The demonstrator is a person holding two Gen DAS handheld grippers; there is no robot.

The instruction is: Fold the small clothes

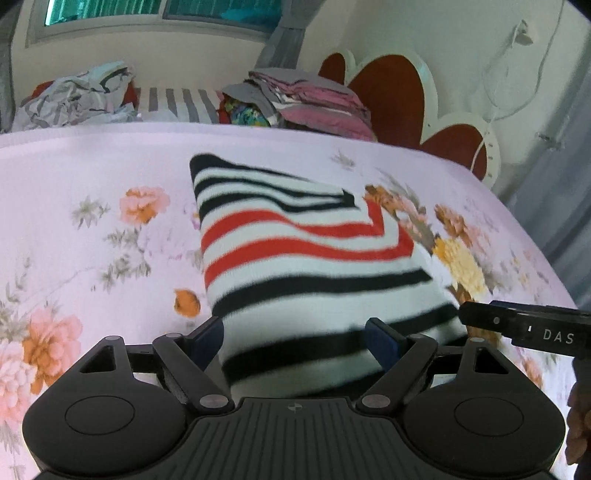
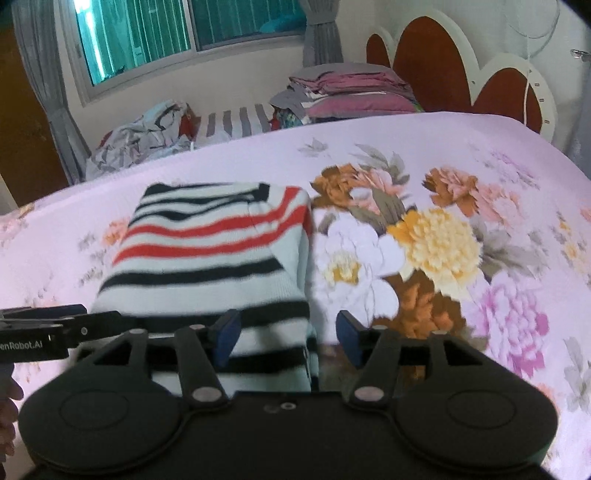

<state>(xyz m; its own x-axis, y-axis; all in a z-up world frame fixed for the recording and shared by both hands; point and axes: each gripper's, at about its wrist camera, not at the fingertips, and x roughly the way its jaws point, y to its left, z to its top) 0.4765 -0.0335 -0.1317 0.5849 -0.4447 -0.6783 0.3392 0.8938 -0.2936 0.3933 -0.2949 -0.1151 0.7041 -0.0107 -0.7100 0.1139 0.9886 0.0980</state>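
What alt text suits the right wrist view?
A folded striped sweater lies on a floral bedsheet, its near right edge between the open fingers of the right gripper. The left gripper shows at the left edge.

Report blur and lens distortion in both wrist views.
Left wrist view: striped garment smeared by motion blur, bed edge bowed by the fisheye, dark corners. Right wrist view: floral bedsheet soft and slightly smeared, window blown out teal, the same curved distortion.
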